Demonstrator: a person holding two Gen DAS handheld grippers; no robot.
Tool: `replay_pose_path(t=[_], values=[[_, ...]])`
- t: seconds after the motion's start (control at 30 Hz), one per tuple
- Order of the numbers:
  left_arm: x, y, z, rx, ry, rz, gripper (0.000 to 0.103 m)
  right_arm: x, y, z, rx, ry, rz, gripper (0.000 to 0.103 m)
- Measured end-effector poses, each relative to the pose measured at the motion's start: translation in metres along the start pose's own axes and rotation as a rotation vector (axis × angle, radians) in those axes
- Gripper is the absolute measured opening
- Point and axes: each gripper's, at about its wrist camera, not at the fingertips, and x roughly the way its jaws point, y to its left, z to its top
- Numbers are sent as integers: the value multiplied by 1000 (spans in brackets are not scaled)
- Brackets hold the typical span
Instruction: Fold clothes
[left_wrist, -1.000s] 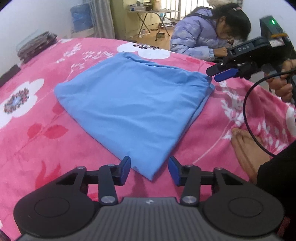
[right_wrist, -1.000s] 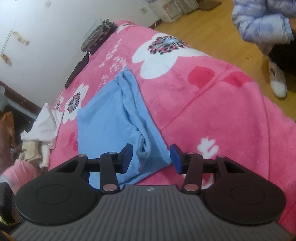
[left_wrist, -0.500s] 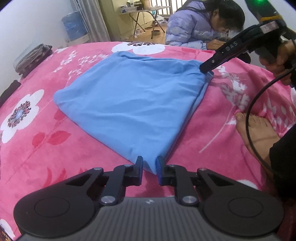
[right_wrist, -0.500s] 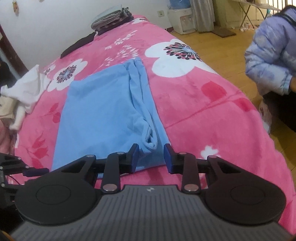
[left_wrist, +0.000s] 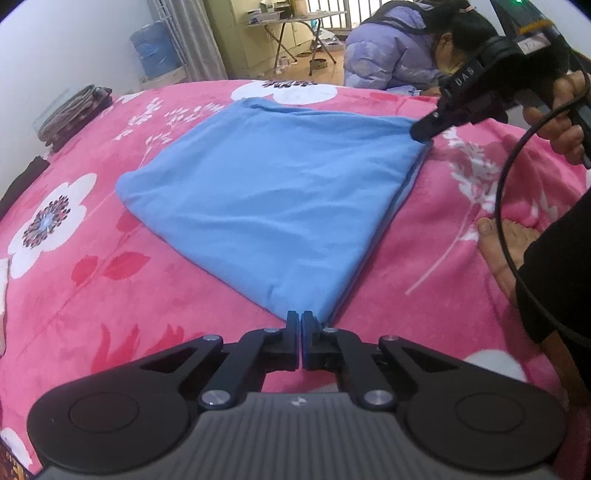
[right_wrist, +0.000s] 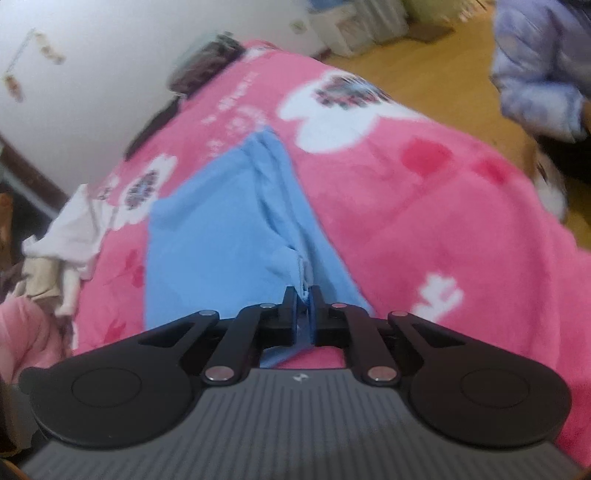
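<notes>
A folded blue garment (left_wrist: 273, 192) lies flat on a pink flowered blanket (left_wrist: 85, 280). My left gripper (left_wrist: 300, 318) is shut on the blue garment's near corner. In the left wrist view my right gripper (left_wrist: 421, 133) pinches the garment's far right corner, held by a hand (left_wrist: 557, 122). In the right wrist view, which is blurred, my right gripper (right_wrist: 303, 295) is shut on a bunched edge of the blue garment (right_wrist: 207, 243), with cloth showing between its fingers.
A person in a lilac jacket (left_wrist: 391, 55) bends over at the bed's far side. Folded dark clothes (left_wrist: 74, 114) lie at the far left. White and beige clothes (right_wrist: 66, 240) are piled at the bed's left. A bare foot (left_wrist: 506, 251) rests on the blanket.
Both grippers went from open to shut on the blue garment's corners. The right gripper came down onto the far right corner and now lifts its edge slightly.
</notes>
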Motion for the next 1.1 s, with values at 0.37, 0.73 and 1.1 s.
replay_pose_path(t=[0.37,0.73,1.1], values=[[-6,-13,3,51,-40,-37,28,5,-10,0,63,5,30,4],[2,-19,3,103,-61,24,2,3,-12,4,76,-1,53,4],[-12,-26,-7,229,-85,44,1,-3,-12,6,65,6,70,4]])
